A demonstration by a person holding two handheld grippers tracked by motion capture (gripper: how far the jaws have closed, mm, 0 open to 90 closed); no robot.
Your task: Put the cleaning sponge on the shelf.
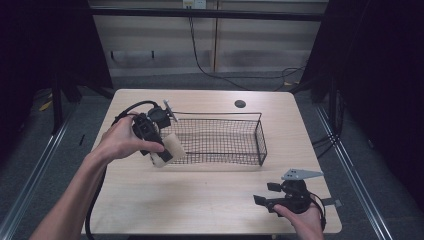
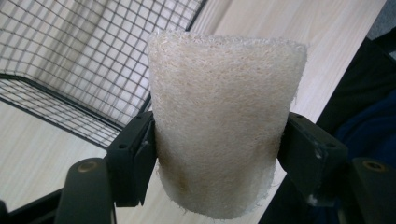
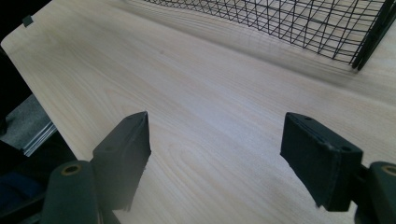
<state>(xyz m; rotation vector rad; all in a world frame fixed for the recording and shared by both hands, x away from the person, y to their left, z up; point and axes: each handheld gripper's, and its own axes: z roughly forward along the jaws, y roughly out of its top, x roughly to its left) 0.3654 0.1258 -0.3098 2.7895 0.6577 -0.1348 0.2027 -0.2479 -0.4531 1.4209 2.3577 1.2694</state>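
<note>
A cream-coloured loofah sponge (image 2: 219,126), a coarse fibrous cylinder, is clamped between the two black jaws of the left gripper (image 1: 159,150), which press into its sides near the lower half so that most of the sponge stands out beyond the jaw tips. In the high view the sponge (image 1: 167,150) is held above the table, just at the near left corner of the black wire mesh basket (image 1: 225,142), at the level of the basket's rim and not inside it. The left gripper view shows the basket's mesh wall and floor (image 2: 70,70) right behind and to one side of the sponge, with pale wood beyond. The person's left hand (image 1: 120,141) wraps the gripper body, its cable looping back over the table's left edge. The basket sits on the middle of the light wooden table (image 1: 200,200), its long side running across. The right gripper (image 1: 267,195) is low over the table's near right corner, well apart from the basket, in the person's right hand (image 1: 305,220); its jaws stand wide apart with nothing between them, bare tabletop (image 3: 210,116) showing in the gap.
</note>
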